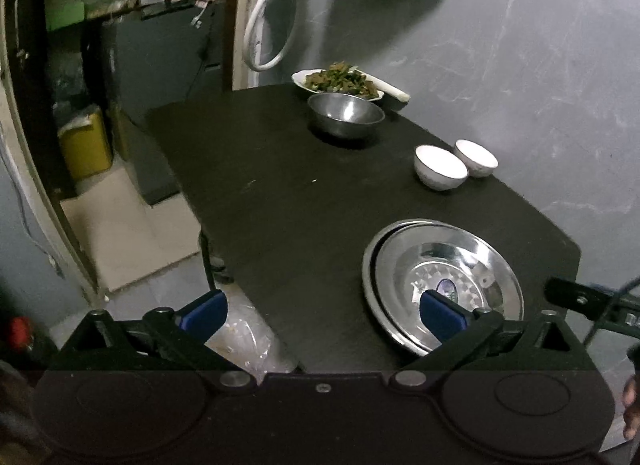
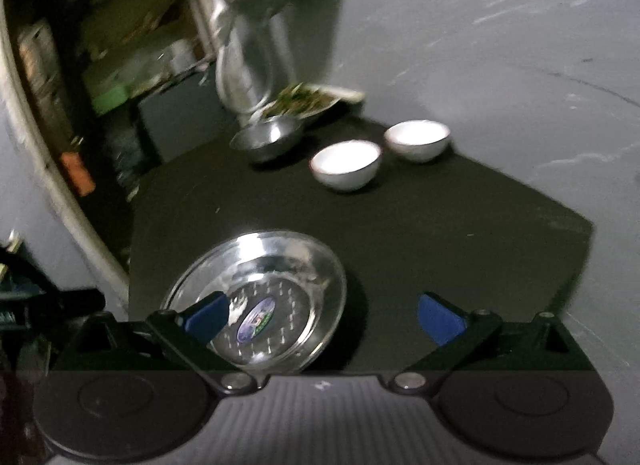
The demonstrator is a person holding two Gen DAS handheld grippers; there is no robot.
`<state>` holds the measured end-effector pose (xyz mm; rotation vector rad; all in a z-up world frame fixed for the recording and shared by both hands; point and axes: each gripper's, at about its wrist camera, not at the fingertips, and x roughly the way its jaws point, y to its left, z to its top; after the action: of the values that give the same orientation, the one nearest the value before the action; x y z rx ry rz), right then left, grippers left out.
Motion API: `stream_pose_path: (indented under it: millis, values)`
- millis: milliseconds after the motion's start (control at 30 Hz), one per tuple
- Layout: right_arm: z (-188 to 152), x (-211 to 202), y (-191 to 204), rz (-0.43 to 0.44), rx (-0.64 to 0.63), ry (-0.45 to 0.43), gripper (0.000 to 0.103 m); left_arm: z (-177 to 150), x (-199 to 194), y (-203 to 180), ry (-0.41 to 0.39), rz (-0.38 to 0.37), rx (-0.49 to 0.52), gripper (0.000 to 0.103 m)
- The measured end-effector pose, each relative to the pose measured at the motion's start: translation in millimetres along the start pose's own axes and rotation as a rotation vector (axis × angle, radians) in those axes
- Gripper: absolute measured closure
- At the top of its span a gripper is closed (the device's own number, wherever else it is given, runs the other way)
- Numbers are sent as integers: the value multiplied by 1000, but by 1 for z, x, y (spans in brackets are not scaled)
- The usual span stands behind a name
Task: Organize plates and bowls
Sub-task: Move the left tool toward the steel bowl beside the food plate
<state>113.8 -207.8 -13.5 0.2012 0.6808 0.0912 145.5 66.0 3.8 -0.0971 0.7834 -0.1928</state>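
Fingers (image 1: 442, 319) wide, empty — stacked steel plates (image 1: 442, 265) just beyond, on black table (image 1: 280, 193).

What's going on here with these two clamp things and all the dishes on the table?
A person is tidying dishes with a handheld gripper in each hand. Both the left gripper and the right gripper are open and hold nothing. On the black table, the steel plates sit stacked near its front edge. Farther back stand two white bowls, side by side and not stacked, then a steel bowl and a plate of food.
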Motion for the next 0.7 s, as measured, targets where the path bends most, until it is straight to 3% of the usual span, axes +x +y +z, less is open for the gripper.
stream_pose_path:
  millis: [200, 433, 567, 700]
  values:
    - [-8, -31, 5, -75, 84, -5, 0, 2, 12, 31, 63, -17, -130, 1]
    - [3, -19, 11, -72, 32, 54, 0, 33, 36, 42, 72, 35, -208, 1]
    - [23, -3, 9, -50, 40, 34, 0, 60, 49, 48, 69, 52, -210, 1]
    - [41, 18, 13, -20, 75, 22, 0, 94, 79, 62, 99, 54, -151, 1]
